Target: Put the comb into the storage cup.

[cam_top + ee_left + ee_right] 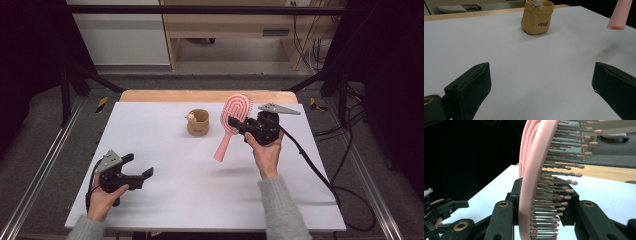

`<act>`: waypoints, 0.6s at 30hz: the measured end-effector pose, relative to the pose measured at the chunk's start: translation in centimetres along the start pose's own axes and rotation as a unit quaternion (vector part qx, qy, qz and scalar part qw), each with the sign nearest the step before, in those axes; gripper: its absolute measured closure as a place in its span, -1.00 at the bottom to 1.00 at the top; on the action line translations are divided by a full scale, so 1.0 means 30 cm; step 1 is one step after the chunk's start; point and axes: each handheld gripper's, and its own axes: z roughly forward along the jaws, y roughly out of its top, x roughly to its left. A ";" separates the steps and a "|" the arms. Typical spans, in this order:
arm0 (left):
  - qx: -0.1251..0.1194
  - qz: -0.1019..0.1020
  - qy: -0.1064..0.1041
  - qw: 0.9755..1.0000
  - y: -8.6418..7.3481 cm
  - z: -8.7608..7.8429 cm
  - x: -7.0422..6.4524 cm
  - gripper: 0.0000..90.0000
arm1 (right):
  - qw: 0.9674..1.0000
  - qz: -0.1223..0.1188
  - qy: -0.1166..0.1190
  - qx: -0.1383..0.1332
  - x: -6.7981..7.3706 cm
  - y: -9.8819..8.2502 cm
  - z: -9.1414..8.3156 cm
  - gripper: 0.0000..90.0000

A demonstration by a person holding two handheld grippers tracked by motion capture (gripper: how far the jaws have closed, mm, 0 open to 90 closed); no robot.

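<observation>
Brush: the pink hairbrush is lifted above the bench, handle slanting down.
Right hand-held gripper: pinching the brush head.
Left hand-held gripper: spread wide, well apart from the brush.

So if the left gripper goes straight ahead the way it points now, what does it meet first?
Probably the small tan cup. The open left gripper has bare white table ahead, then the cup slightly left of centre. The pink brush hangs off to the right.
</observation>
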 end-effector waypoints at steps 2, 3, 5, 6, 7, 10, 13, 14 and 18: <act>0.000 0.001 0.001 1.000 -0.004 -0.002 0.004 -0.94 | 1.000 -0.001 0.000 -0.001 0.003 0.006 0.002 0.41; 0.000 0.002 0.001 1.000 -0.006 -0.003 0.006 -0.94 | 1.000 -0.004 0.000 -0.003 0.004 0.009 0.003 0.41; 0.001 0.002 0.002 1.000 -0.009 -0.004 0.010 -0.94 | 1.000 -0.007 -0.001 -0.005 0.007 0.016 0.009 0.41; 0.000 0.002 0.003 1.000 -0.011 -0.004 0.010 -0.94 | 1.000 -0.007 -0.002 -0.005 0.008 0.019 0.012 0.41; 0.000 0.002 0.003 1.000 -0.012 -0.004 0.011 -0.94 | 1.000 -0.009 -0.003 -0.005 0.009 0.022 0.016 0.41; 0.002 0.005 0.004 1.000 -0.016 -0.006 0.016 -0.94 | 1.000 -0.011 -0.005 -0.005 0.013 0.029 0.026 0.40; 0.002 0.004 0.005 1.000 -0.020 -0.008 0.022 -0.94 | 1.000 -0.016 -0.008 -0.007 0.018 0.038 0.039 0.40; 0.002 0.004 0.005 1.000 -0.021 -0.008 0.024 -0.94 | 1.000 -0.017 -0.009 -0.008 0.019 0.041 0.043 0.40; 0.002 0.003 0.005 1.000 -0.025 -0.008 0.028 -0.94 | 1.000 -0.022 -0.012 -0.011 0.026 0.055 0.057 0.40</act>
